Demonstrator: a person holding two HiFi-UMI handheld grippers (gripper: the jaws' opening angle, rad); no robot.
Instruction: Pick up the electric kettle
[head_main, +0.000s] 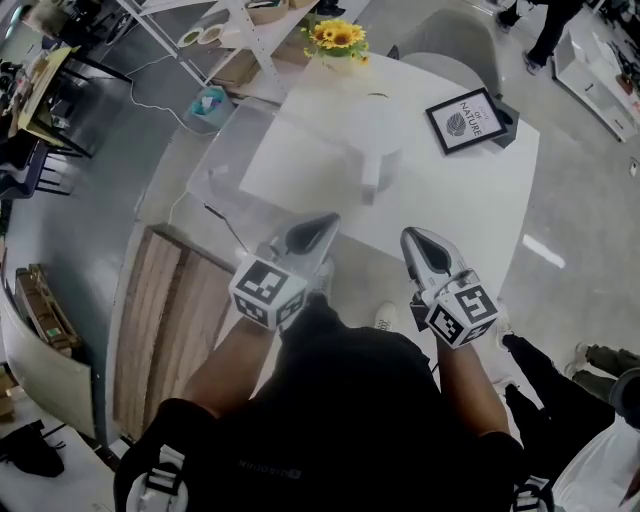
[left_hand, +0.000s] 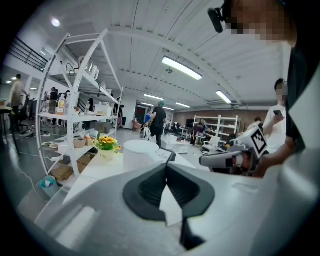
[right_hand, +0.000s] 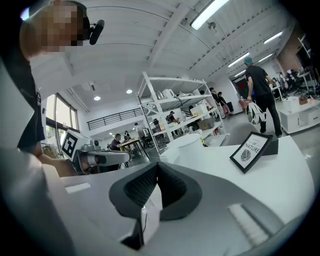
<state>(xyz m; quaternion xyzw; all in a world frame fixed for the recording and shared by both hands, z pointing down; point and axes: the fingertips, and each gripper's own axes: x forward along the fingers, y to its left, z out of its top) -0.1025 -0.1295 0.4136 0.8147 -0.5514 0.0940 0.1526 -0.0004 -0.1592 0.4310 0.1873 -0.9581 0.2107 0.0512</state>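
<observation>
- Left hand-held gripper (head_main: 318, 226): jaws pressed together, nothing held, at the near edge of the table (head_main: 470, 200).
- Right hand-held gripper (head_main: 412, 238): likewise pressed together, nothing held.
- Kettle (head_main: 375, 125): upright mid-table, apart from both; handle points toward the person.

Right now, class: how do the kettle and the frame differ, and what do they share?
The kettle is white and rounded; the frame is black-edged, flat and rectangular. The kettle stands upright mid-table; the frame leans back nearer the right edge. The kettle is plain; the frame shows a leaf print. Both rest on the white table.
</observation>
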